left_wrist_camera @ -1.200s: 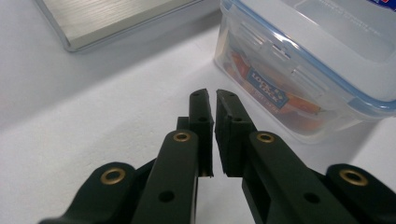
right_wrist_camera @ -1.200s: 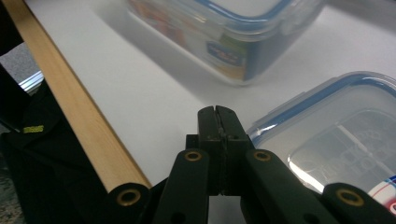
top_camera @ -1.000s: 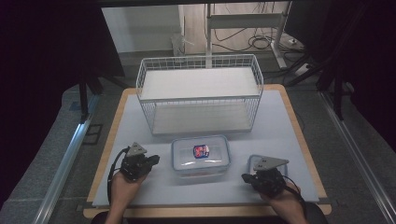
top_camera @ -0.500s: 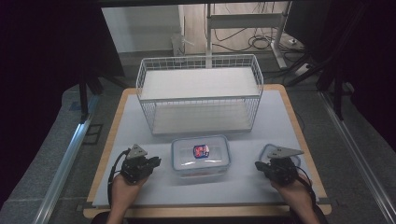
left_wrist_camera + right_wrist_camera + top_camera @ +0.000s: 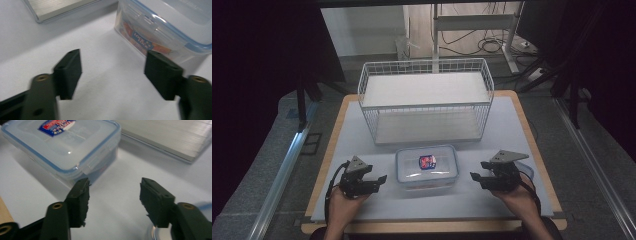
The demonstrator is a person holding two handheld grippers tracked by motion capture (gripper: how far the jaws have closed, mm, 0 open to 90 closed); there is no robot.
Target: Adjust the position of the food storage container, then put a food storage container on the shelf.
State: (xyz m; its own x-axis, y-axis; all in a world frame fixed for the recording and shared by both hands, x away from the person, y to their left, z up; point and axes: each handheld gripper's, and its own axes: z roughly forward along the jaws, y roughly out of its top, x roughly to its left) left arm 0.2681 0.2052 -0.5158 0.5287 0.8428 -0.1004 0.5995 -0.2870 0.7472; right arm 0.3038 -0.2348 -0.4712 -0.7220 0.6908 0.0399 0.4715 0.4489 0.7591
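Note:
A clear plastic food container (image 5: 427, 167) with a blue-rimmed lid and a red-and-blue label sits closed on the white mat (image 5: 362, 135), near the front. My left gripper (image 5: 381, 180) is left of it, its jaws pointing at the container's side (image 5: 150, 37). The left gripper's (image 5: 113, 56) jaws have just been opening and stand apart with only mat between them. My right gripper (image 5: 475, 178) is right of the container (image 5: 62, 147). The right gripper's (image 5: 115, 182) jaws have also just been opening, with nothing between them.
A white wire basket (image 5: 427, 100) with a pale board inside stands behind the container at mid-table. The table's wooden rim (image 5: 532, 135) frames the mat. A clear rounded object (image 5: 526, 167) lies under my right gripper. Dark equipment and cables surround the table.
Both grippers' jaws have gone from shut to apart. My right gripper has shifted a little to the right and away from the front edge. The left hand and the container stayed put.

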